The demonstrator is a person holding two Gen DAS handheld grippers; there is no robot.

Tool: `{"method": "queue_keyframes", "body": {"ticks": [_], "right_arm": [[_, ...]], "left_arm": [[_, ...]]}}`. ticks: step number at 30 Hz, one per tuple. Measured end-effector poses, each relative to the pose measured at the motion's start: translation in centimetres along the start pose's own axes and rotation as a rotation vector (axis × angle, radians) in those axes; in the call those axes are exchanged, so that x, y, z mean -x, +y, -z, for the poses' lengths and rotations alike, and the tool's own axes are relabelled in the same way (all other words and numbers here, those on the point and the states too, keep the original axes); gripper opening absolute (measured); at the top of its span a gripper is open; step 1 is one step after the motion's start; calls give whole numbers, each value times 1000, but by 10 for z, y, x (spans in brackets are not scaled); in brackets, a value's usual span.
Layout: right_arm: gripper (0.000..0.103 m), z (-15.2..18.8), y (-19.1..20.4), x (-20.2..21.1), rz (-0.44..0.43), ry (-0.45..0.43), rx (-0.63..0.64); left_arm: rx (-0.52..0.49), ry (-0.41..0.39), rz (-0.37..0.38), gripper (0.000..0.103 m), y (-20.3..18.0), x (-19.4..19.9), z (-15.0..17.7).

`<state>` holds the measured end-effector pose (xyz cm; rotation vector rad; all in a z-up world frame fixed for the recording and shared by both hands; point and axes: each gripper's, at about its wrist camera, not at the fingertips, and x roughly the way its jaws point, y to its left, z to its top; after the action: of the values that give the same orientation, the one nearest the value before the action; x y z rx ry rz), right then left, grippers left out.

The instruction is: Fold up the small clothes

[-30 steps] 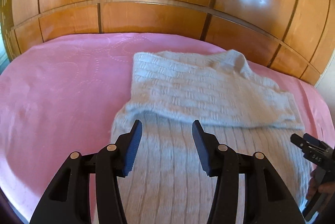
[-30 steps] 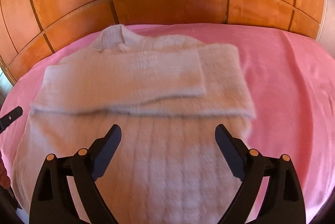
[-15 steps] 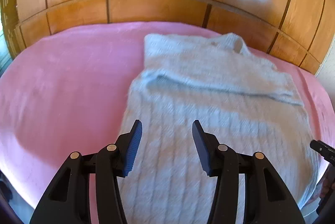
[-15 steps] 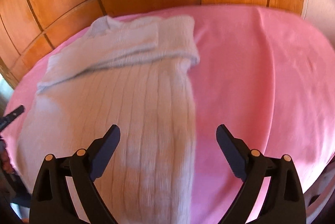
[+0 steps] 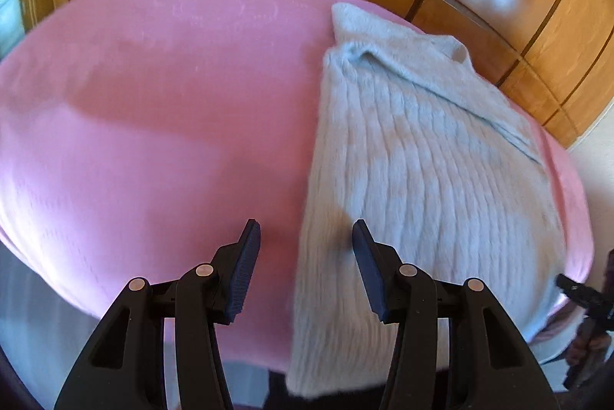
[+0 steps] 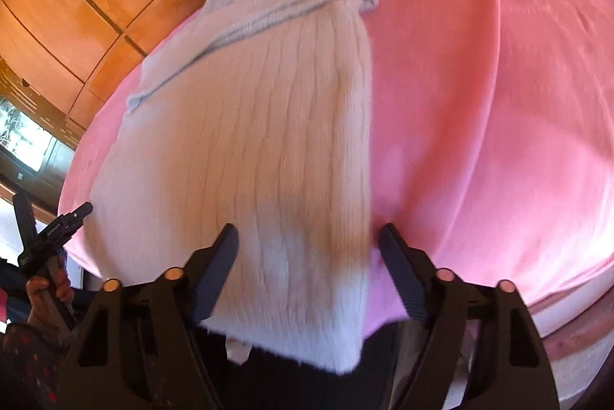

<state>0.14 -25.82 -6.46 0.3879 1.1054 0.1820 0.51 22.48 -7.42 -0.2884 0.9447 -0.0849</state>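
The sweater (image 5: 422, 160) is lying on the pink blanket (image 5: 153, 103), its hem hanging over the near edge. The sleeves are lying folded across the chest, so the first folds appear complete; the lengthwise fold of the body is judged outstanding. The left gripper (image 5: 305, 237) is hovering wide open over the sweater's left edge, gripping nothing. The right gripper (image 6: 307, 241) is hovering wide open over the right edge near the hem, also gripping nothing.
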Motion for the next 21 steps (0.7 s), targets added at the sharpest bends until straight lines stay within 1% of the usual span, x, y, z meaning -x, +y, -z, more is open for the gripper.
{"method": "queue_keyframes", "body": {"ticks": [2, 4, 5, 6, 7, 9, 12, 13, 14, 15, 19, 21], "right_arm": [[60, 7, -1, -2, -18, 32, 0], [56, 14, -1, -4, -18, 53, 11], [52, 16, -2, -6, -17, 61, 14], [47, 19, -2, -9, -14, 68, 11], [43, 21, -3, -10, -13, 72, 8], [29, 21, -2, -13, -20, 87, 12], [23, 24, 7, -16, -27, 119, 59], [21, 23, 8, -16, -28, 128, 73], [15, 23, 11, -15, -30, 134, 86], [12, 23, 16, -12, -41, 133, 94], [11, 10, 30, 7, -147, 71, 97], [10, 1, 36, 17, -199, 21, 75]], "left_arm": [[3, 7, 25, 49, 1, 3, 8], [14, 19, 56, 49, 0, 3, 14], [16, 22, 61, 49, -1, 3, 15], [15, 28, 71, 40, -1, 3, 18], [8, 40, 81, 35, -3, 2, 20], [-6, 57, 100, 20, -5, 1, 23], [-46, 66, 122, 7, -10, 3, 25], [-64, 64, 124, 6, -12, 4, 26], [-70, 62, 132, 5, -12, 6, 25], [-67, 61, 154, 5, -12, 9, 24], [2, 45, 270, 5, -6, 22, 12], [27, 35, 319, 5, -6, 27, 3]]}}
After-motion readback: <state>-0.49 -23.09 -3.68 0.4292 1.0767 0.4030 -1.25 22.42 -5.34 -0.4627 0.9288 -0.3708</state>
